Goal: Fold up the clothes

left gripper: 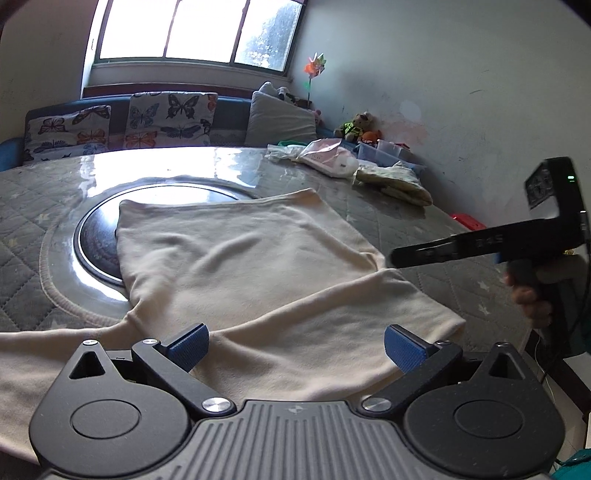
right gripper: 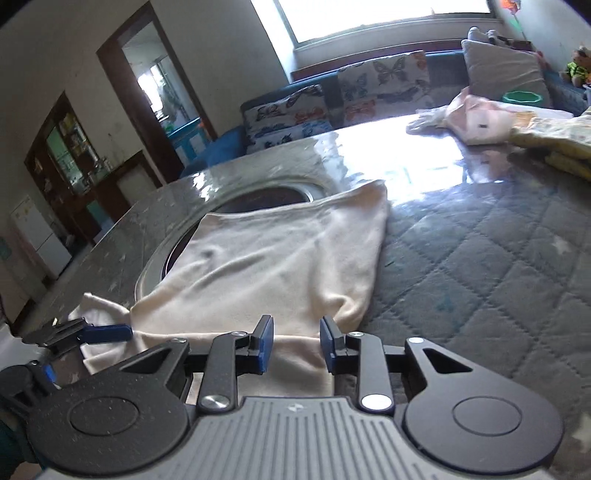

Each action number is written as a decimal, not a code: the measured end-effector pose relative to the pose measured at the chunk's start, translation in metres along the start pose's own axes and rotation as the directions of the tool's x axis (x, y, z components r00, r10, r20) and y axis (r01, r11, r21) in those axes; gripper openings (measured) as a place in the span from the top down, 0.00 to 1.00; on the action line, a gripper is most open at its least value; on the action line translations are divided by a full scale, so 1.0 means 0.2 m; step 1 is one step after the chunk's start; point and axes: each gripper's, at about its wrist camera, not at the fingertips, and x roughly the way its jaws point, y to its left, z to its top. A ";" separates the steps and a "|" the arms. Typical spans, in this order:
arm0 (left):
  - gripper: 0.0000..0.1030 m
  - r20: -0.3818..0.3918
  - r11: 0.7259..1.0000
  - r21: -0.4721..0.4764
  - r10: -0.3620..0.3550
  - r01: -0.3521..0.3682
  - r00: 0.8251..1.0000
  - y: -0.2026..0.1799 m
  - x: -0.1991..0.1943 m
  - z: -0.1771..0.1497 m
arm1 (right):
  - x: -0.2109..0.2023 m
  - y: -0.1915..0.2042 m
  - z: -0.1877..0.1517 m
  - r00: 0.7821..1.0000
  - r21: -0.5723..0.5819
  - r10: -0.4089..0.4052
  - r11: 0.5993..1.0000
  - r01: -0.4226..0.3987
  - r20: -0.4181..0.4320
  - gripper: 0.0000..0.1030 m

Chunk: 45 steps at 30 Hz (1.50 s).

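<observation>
A cream garment (left gripper: 258, 258) lies spread flat on the quilted table (left gripper: 424, 229), its far part draped over a round glass plate (left gripper: 96, 240) set into the tabletop. One sleeve runs across the near edge of the cloth and off toward the left. The left gripper (left gripper: 295, 349) hangs just above that near edge with its blue pads (left gripper: 186, 349) spread wide, nothing between them. The right gripper (right gripper: 296, 345) sits low at the garment's near right corner, its jaws parted with a fold of cream cloth showing in the gap; whether the pads touch the cloth I cannot tell. In the left view, the right gripper reaches in from the right side, held by a hand (left gripper: 532, 295), its tip at the garment's right edge. In the right view, the left gripper shows at the lower left, one blue pad against the bunched sleeve. At the far right of the table lie a pink bundle (left gripper: 328, 157) and a yellow folded cloth (left gripper: 399, 182). Behind stand butterfly cushions (left gripper: 122, 123) below a bright window (left gripper: 195, 29).
</observation>
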 end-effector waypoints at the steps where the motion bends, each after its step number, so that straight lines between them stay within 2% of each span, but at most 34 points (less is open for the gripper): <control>1: 0.00 -0.002 1.000 0.001 0.000 0.000 1.000 0.00 0.00 0.00 | -0.03 0.00 -0.01 1.000 -0.010 -0.002 1.000 0.002 -0.006 0.73; 8: 0.00 -0.012 1.000 0.001 0.026 -0.026 1.000 0.01 0.02 -0.03 | -0.15 0.08 -0.20 0.996 -0.048 0.025 0.998 -0.030 -0.091 0.73; 11: 0.01 0.004 0.999 -0.007 0.044 -0.044 0.999 0.02 -0.02 -0.03 | -0.14 0.09 -0.26 0.994 -0.081 0.003 0.997 -0.013 -0.112 0.74; 16: 0.01 0.045 1.000 0.002 0.011 -0.011 0.999 0.01 -0.06 0.00 | -0.16 0.13 -0.20 0.995 -0.120 0.009 0.993 -0.020 -0.095 0.74; 21: 0.05 0.032 0.999 0.019 -0.045 0.045 0.998 -0.01 0.00 -0.01 | -0.11 0.16 -0.12 0.999 -0.151 0.005 0.988 -0.013 -0.053 0.73; 25: 0.06 0.000 0.999 0.014 -0.042 0.042 0.999 0.02 0.04 -0.04 | -0.03 0.16 -0.09 0.999 -0.159 0.001 0.987 -0.009 -0.050 0.73; 32: 0.07 0.015 0.999 0.017 -0.038 0.038 0.999 0.06 -0.06 -0.07 | 0.01 0.20 -0.09 0.998 -0.178 0.010 0.984 -0.022 -0.066 0.71; 36: 0.06 0.047 0.999 -0.023 0.024 -0.023 0.999 0.13 -0.17 -0.10 | 0.04 0.33 -0.11 0.996 -0.258 0.050 0.964 -0.068 -0.076 0.67; 39: 0.03 0.090 0.991 -0.076 0.116 -0.109 0.989 0.21 -0.29 -0.12 | 0.08 0.43 -0.14 0.993 -0.320 0.077 0.942 -0.102 -0.090 0.67; 42: 0.02 0.121 0.964 -0.136 0.246 -0.230 0.962 0.31 -0.40 -0.14 | 0.11 0.53 -0.17 0.989 -0.381 0.103 0.915 -0.136 -0.105 0.67; 45: 0.02 0.124 0.917 -0.216 0.368 -0.336 0.922 0.42 -0.48 -0.15 | 0.14 0.64 -0.20 0.984 -0.439 0.128 0.882 -0.169 -0.122 0.67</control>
